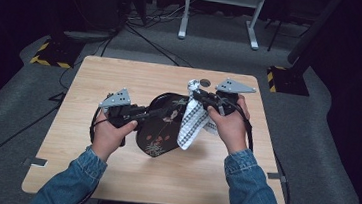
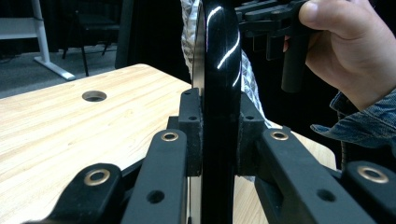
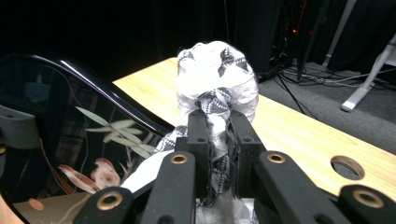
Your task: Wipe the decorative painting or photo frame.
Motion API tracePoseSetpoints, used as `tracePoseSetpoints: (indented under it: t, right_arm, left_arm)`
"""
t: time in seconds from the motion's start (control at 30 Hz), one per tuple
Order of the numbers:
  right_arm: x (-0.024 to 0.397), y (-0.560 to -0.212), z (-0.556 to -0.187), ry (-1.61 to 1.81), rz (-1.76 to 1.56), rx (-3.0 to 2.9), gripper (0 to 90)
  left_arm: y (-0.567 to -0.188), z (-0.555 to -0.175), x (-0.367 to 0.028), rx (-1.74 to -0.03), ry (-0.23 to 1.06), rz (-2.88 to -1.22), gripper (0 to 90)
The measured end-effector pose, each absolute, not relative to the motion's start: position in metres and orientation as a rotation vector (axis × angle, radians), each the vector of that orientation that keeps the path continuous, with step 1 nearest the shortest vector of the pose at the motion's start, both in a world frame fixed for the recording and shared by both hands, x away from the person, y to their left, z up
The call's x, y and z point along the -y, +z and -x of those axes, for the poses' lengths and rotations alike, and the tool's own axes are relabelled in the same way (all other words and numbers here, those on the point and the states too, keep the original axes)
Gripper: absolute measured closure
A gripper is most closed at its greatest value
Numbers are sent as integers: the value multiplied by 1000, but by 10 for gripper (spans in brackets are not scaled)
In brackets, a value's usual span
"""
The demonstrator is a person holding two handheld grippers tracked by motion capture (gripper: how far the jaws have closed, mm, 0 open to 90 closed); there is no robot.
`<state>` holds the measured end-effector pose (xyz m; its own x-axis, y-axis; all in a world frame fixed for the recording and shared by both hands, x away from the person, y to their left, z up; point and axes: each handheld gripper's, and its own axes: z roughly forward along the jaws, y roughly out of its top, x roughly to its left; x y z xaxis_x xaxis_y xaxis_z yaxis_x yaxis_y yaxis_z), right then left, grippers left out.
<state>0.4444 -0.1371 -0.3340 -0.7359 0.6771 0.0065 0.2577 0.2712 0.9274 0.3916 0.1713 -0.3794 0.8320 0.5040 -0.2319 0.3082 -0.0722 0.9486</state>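
1. Left gripper [image 1: 140,112]: jaws clamped on the rim of the black lacquer tray [image 1: 159,125], which is held tilted above the wooden table [image 1: 121,76].
2. Right gripper [image 1: 200,98]: jaws clenched on a bunched checked cloth [image 1: 192,123].
3. Cloth hangs against the tray's right edge, over its painted floral face.
4. In the left gripper view the tray [image 2: 219,93] shows edge-on.
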Motion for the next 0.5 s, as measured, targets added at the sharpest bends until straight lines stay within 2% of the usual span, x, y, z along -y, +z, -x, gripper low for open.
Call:
tracePoseSetpoints:
  t: [0.5]
  right_arm:
    - [149, -345, -443, 1409, -891, -2176, 815]
  left_arm:
    - [-380, -392, -171, -642, 180, -1669, 780]
